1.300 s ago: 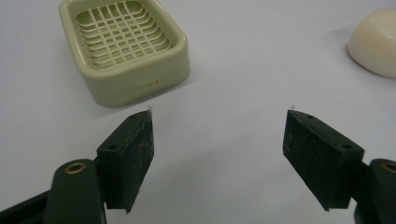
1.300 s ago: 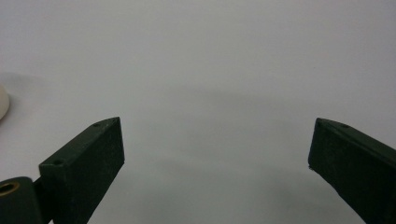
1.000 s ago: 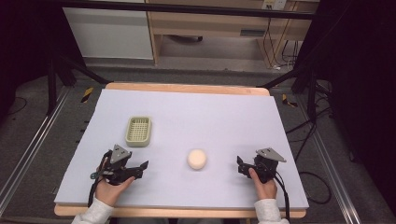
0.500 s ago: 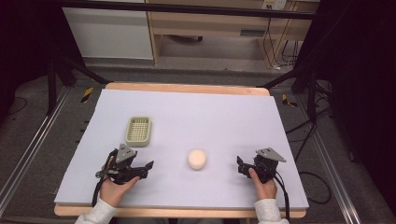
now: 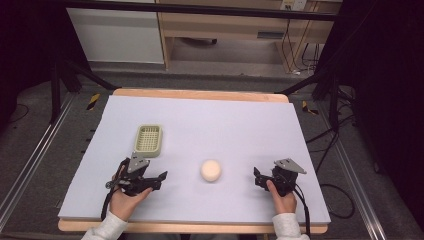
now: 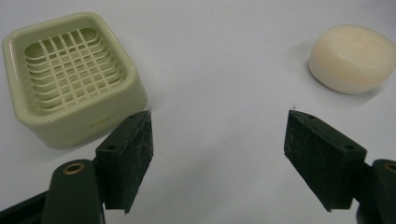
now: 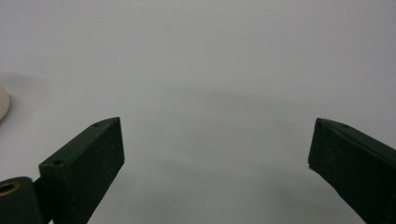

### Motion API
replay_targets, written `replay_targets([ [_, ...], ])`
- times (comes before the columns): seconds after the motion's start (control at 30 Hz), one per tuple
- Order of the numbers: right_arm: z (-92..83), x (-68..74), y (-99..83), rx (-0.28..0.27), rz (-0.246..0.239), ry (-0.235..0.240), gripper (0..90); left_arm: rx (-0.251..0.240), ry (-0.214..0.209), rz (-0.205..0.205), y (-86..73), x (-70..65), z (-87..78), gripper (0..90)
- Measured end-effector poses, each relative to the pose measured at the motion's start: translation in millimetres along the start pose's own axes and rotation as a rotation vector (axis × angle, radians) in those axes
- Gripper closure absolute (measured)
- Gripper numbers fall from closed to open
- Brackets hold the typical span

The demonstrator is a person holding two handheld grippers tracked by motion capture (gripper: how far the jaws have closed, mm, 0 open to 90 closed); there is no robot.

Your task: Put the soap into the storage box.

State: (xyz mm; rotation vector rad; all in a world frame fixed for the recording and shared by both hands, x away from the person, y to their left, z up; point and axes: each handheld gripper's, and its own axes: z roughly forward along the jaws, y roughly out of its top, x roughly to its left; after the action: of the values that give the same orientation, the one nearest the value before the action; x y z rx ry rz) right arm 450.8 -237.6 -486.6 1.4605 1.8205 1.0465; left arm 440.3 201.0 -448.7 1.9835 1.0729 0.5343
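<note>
Between 2 wide-jawed grippers, left (image 5: 161, 177) and right (image 5: 257, 176), soap bar (image 5: 211, 170) amid bare mat (image 5: 225, 125).

Wide-apart tool (image 6: 219, 158) over bare table (image 6: 219, 60), soap dish (image 6: 70, 74) left, soap bar (image 6: 352, 58) right

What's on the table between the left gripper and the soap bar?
Nothing: bare table separates the left gripper from the soap bar, in the high and left gripper views.
</note>
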Motion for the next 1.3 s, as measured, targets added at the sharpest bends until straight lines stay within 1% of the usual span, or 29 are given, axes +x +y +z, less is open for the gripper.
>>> replay_targets([
  [0.03, 0.1, -0.2, -0.1, -0.001, -0.002, -0.001, 4.0, 0.002, -0.001, 0.006, 0.8, 0.2, -0.5, 23.8],
  [0.13, 0.0, 0.0, 0.0, 0.0, 0.0, 0.0, 4.0, -0.003, -0.002, 0.005, 2.4, -0.8, -0.1, 23.6],
  [0.23, -0.1, 0.0, -0.1, -0.001, -0.002, 0.0, 4.0, 0.004, -0.011, 0.025, 7.6, -3.9, 1.4, 23.5],
  [0.27, -0.1, 0.1, -0.1, 0.0, -0.001, 0.0, 4.0, 0.004, -0.011, 0.025, 7.6, -3.9, 1.4, 23.4],
  [0.33, 0.1, 0.0, 0.0, 0.002, 0.0, 0.003, 4.0, -0.009, -0.018, 0.033, 14.2, -7.5, 3.1, 23.3],
  [0.37, 0.1, 0.0, 0.0, 0.001, 0.0, 0.002, 4.0, -0.007, -0.023, 0.038, 16.2, -8.5, 3.6, 23.1],
  [0.47, 0.0, 0.1, 0.0, 0.002, -0.001, 0.003, 4.0, -0.01, -0.027, 0.038, 18.8, -11.6, 5.6, 22.8],
  [0.5, 0.1, 0.0, 0.0, 0.001, -0.001, 0.004, 4.0, -0.01, -0.034, 0.042, 20.3, -14.4, 7.9, 22.8],
  [0.57, 0.1, 0.0, 0.0, 0.001, -0.001, 0.003, 4.0, -0.001, -0.035, 0.055, 21.8, -16.6, 9.6, 22.7],
  [0.7, 0.3, 0.3, 0.0, 0.002, -0.007, 0.003, 4.0, -0.004, -0.045, 0.049, 26.2, -20.2, 11.9, 22.7],
  [0.73, 0.3, 0.4, 0.0, 0.003, -0.007, 0.003, 4.0, -0.011, -0.048, 0.05, 27.8, -21.6, 13.0, 22.7],
  [0.83, 0.3, 0.4, 0.0, 0.002, -0.008, 0.003, 4.0, -0.009, -0.055, 0.053, 31.0, -23.9, 16.0, 22.7],
  [1.03, 0.7, 0.1, 0.0, 0.004, -0.008, 0.005, 4.0, -0.012, -0.061, 0.05, 36.7, -28.1, 22.0, 22.9],
  [1.13, 0.7, 0.1, 0.1, 0.005, -0.008, 0.004, 4.0, -0.008, -0.061, 0.056, 38.8, -29.5, 23.2, 23.0],
  [1.23, 0.7, 0.0, 0.1, 0.005, -0.007, 0.005, 4.0, -0.009, -0.066, 0.063, 43.8, -33.3, 25.7, 23.1],
  [1.3, 0.7, 0.0, 0.1, 0.005, -0.007, 0.004, 4.0, -0.017, -0.073, 0.056, 46.1, -36.2, 27.3, 23.1],
])
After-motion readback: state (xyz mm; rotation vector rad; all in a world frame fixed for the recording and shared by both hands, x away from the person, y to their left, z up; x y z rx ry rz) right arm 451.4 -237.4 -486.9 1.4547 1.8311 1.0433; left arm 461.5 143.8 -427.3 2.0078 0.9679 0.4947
